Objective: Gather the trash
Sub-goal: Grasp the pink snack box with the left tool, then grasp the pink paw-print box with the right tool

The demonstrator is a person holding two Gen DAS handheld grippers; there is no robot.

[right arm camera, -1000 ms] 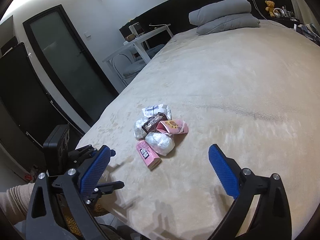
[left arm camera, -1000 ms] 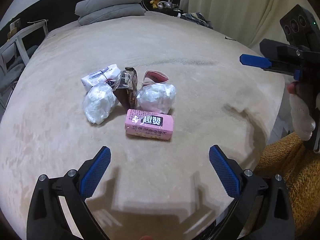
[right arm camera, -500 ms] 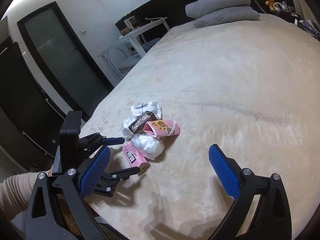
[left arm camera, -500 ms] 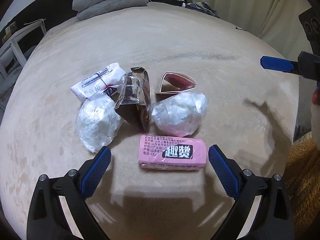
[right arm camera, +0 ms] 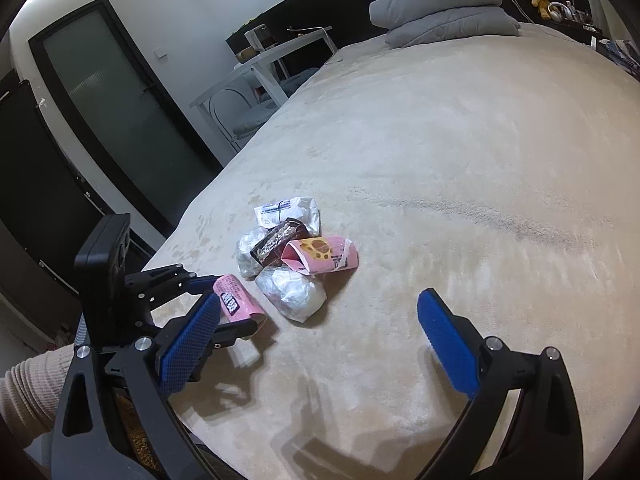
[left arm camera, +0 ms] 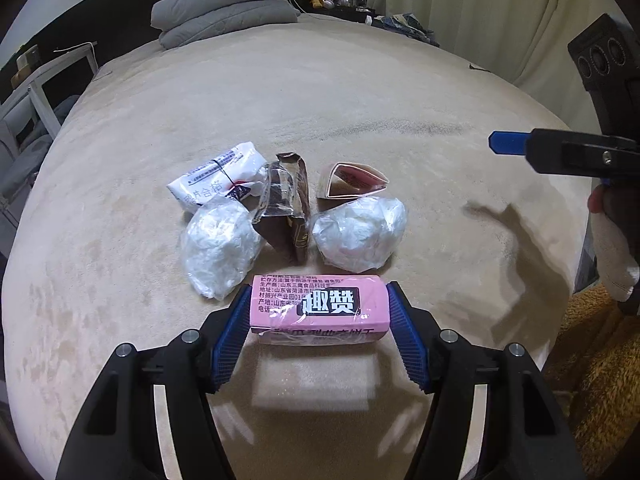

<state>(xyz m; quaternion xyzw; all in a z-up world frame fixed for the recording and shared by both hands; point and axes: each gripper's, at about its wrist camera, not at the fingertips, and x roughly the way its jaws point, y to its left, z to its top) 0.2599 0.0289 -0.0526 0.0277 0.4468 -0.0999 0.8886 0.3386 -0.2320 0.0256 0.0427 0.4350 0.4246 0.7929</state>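
— So where's the trash right now?

— Closest to me is the pink packet [left arm camera: 320,307], lying flat on the beige bedspread [left arm camera: 360,92] at the near edge of the pile. My left gripper [left arm camera: 318,334] has just been closing, and its blue pads [left arm camera: 232,330] now sit against the packet's two short ends; I think they press on it, though the wrap hardly dents.

— And the rest of the pile?

— From the pink packet, a crumpled clear bag [left arm camera: 218,248] lies at ten o'clock and a second clear bag [left arm camera: 360,236] at one o'clock. Between them, at twelve, a dark brown wrapper [left arm camera: 288,208] stands crooked. Behind that, at eleven, is a white printed packet [left arm camera: 218,178], and at one, farther back, an open pink carton [left arm camera: 352,182] on its side.

— Your other hand?

— My right gripper [right arm camera: 320,344] hangs above the bedspread with its jaws spread wide and nothing between them, off at three o'clock from the pile. Two grey pillows [left arm camera: 228,8] are stacked at the far end.
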